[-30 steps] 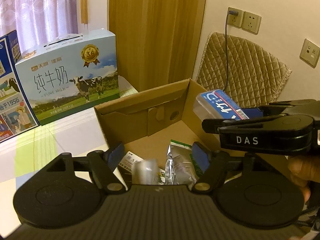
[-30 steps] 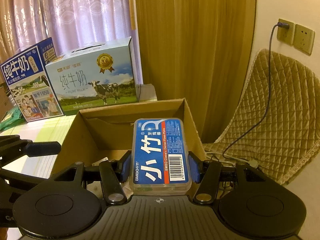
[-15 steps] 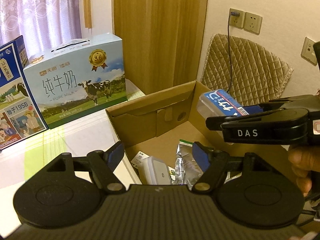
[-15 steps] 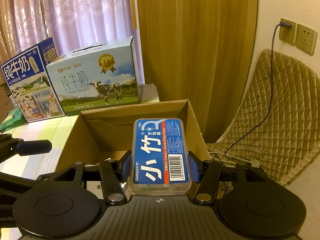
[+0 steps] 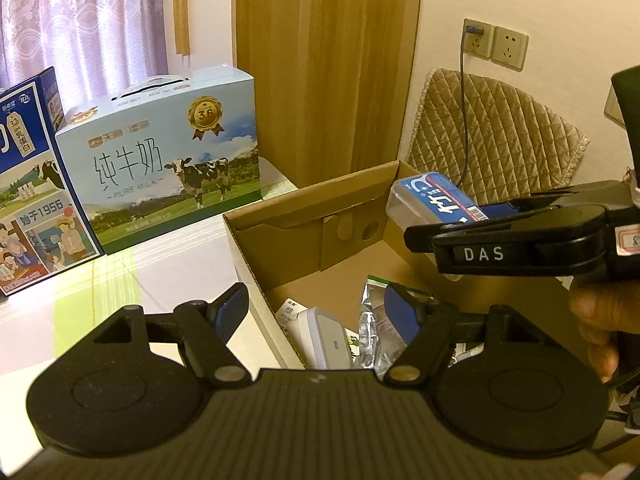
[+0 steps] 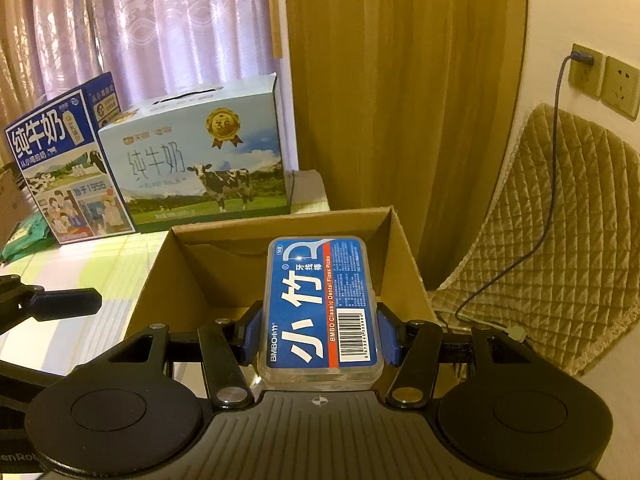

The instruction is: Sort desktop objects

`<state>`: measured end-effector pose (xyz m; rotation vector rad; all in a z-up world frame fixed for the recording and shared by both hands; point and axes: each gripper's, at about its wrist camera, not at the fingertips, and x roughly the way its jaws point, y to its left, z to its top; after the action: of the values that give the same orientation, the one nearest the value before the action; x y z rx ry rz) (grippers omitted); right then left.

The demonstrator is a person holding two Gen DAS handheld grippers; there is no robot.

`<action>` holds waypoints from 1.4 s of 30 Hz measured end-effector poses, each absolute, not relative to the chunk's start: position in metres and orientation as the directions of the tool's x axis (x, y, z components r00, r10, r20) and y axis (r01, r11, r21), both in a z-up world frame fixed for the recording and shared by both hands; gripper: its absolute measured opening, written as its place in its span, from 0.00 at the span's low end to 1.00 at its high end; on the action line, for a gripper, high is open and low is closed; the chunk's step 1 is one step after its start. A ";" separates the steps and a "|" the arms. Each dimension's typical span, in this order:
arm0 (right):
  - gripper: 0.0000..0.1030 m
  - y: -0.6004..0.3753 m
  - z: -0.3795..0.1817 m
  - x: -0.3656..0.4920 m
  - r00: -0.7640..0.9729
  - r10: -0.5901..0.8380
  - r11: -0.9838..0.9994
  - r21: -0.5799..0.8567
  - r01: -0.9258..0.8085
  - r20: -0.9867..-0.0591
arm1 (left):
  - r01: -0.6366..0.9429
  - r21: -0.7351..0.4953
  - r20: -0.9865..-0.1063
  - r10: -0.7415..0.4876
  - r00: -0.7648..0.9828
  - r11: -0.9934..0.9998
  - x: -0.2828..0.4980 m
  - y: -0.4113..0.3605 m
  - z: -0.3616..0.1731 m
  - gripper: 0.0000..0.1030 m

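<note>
Right gripper [image 6: 320, 332] clamps floss pick box [image 6: 320, 304] above open cardboard box [image 6: 404, 248], long axis running forward along fingers (label up, barcode nearest camera). Left gripper [image 5: 316, 312] spread wide, empty, over carton's near-left corner.

Cozy, warm-lit room. Lilac curtains [image 6: 140, 32] hang up ahead on the left, a wood panel [image 6: 400, 100] stands straight ahead. On the cream wall [image 6: 580, 8] to the right there are sockets [image 6: 602, 80] with a cable [image 6: 554, 152] plugged in, running over a quilted cushion [image 6: 560, 248] below.
</note>
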<state>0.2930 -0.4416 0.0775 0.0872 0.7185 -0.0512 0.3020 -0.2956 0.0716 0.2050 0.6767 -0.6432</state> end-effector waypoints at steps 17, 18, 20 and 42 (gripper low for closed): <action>0.79 -0.460 0.081 0.271 0.765 -0.012 0.984 0.130 0.125 -0.644 | 0.579 -0.058 -0.651 -0.471 0.595 0.813 0.280 -0.268 0.075 0.76; 0.81 -0.462 0.083 0.266 0.767 -0.010 0.983 0.136 0.127 -0.642 | 0.578 -0.065 -0.650 -0.474 0.594 0.814 0.276 -0.265 0.077 0.78; 0.82 -0.464 0.088 0.252 0.769 -0.005 0.981 0.148 0.130 -0.639 | 0.568 -0.079 -0.644 -0.477 0.598 0.819 0.265 -0.259 0.080 0.82; 0.98 -0.423 0.128 0.034 0.734 0.018 0.985 0.136 0.102 -0.679 | 0.408 -0.167 -0.626 -0.416 0.659 0.898 0.078 -0.187 0.115 0.99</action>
<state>0.0336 -0.4225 0.1275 0.1692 0.7467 -0.0467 0.0783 -0.1874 0.1146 -0.0120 0.7120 -0.4662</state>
